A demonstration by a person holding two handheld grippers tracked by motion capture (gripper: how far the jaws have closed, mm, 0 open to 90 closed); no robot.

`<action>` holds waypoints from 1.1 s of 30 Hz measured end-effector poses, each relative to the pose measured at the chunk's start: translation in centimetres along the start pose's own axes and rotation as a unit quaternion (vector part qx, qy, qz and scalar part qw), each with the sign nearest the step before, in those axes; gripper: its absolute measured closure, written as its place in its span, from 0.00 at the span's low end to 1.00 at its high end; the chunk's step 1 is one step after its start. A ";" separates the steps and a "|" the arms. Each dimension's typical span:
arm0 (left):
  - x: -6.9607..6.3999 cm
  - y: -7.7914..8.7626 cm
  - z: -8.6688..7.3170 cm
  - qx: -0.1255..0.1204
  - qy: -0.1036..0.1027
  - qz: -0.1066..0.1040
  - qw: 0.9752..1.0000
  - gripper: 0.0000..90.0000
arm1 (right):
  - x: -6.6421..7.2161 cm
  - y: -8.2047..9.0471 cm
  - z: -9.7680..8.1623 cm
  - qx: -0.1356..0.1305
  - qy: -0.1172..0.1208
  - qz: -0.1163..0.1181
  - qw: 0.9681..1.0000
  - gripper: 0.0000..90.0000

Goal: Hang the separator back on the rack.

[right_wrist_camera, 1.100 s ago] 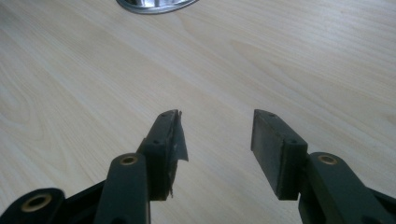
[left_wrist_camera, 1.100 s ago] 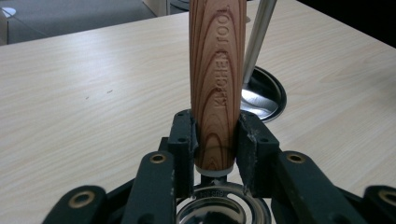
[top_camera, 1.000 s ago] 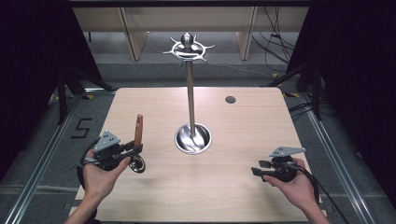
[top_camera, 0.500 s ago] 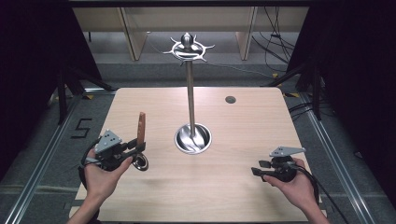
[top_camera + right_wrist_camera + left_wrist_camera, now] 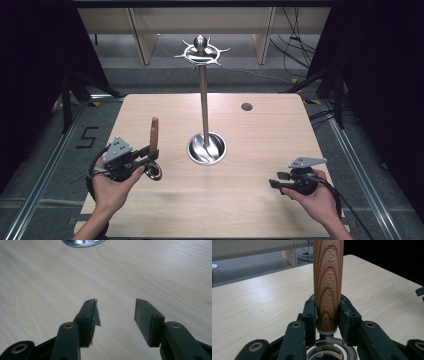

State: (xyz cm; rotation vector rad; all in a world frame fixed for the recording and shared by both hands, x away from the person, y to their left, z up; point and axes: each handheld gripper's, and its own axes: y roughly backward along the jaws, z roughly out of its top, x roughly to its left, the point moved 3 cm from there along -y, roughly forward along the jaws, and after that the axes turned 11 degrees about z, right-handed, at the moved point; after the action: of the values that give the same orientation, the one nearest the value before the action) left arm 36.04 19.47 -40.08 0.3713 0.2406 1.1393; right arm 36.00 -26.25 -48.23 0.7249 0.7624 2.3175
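Observation:
A kitchen tool with a wooden handle (image 5: 154, 132) (image 5: 328, 285) stands nearly upright at the table's left front. Its round metal head (image 5: 153, 171) (image 5: 332, 353) hangs below, close to the tabletop. My left gripper (image 5: 150, 152) (image 5: 328, 312) is shut on the lower end of the handle, pads pressing on both sides. A metal utensil stand rises mid-table, with a tall pole (image 5: 202, 100), a round base (image 5: 206, 148) (image 5: 82, 242) and a ring of hooks (image 5: 201, 50) on top. My right gripper (image 5: 274, 181) (image 5: 116, 312) rests low at the right front, open, nothing between its fingers.
The light wooden table (image 5: 260, 135) has a small dark round hole (image 5: 246, 106) at the back right. Black curtains flank both sides, and metal floor rails run along the table's left and right edges. Shelving legs and cables lie beyond the far edge.
My left gripper has shifted slightly right and up with the wooden-handled tool in it. The right gripper has stayed in place.

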 end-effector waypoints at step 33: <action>-0.8 0.3 2.2 -0.021 -0.006 -0.013 1.000 0.76 | 0.1 -0.1 0.0 -0.012 -0.006 -0.001 1.000 0.58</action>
State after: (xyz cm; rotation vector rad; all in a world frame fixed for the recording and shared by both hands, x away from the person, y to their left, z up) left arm 36.26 18.46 -37.91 0.3360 0.2101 1.1151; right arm 35.98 -26.11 -48.32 0.7272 0.7289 2.3141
